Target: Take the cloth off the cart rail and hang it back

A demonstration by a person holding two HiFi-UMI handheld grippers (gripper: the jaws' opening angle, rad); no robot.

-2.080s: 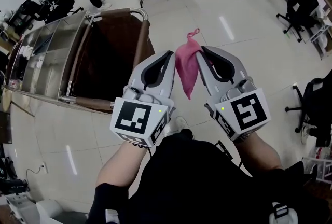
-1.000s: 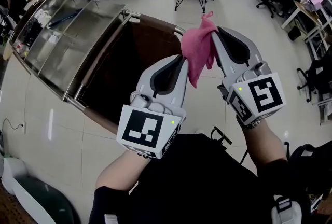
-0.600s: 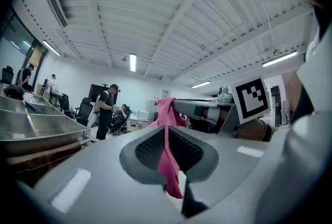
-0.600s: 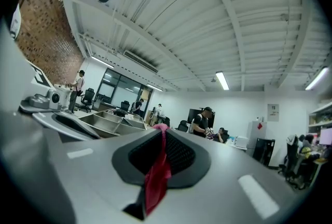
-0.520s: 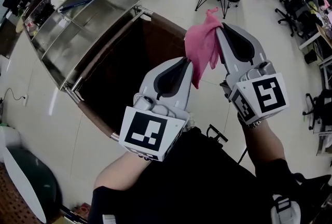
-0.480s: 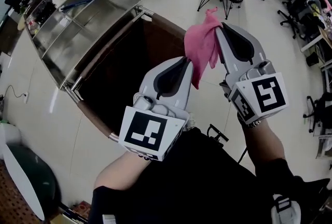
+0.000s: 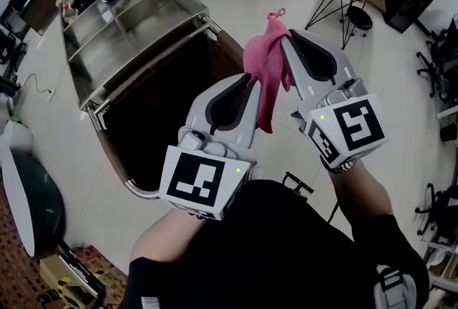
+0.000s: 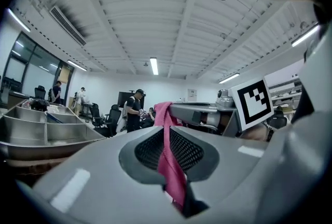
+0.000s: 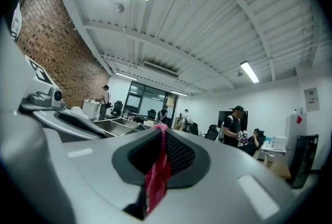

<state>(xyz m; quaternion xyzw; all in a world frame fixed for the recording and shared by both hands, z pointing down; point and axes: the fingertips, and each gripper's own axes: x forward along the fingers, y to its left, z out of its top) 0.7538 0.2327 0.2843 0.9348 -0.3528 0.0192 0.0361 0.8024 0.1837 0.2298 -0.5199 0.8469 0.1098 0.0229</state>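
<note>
Since a second ago both grippers have swung sideways together, and the cart (image 7: 114,21) now sits at a different angle below them. The left gripper (image 7: 247,86) is pinched shut on the lower part of the pink cloth (image 7: 263,68), and the right gripper (image 7: 285,39) is clamped on its upper end. The cloth hangs in the air between them, clear of the rail (image 7: 111,156). It is off the rail, so rehanging it likely remains.

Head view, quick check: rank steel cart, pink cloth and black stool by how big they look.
1. steel cart
2. pink cloth
3. black stool, though it stands farther off, so it only looks smallest.
</note>
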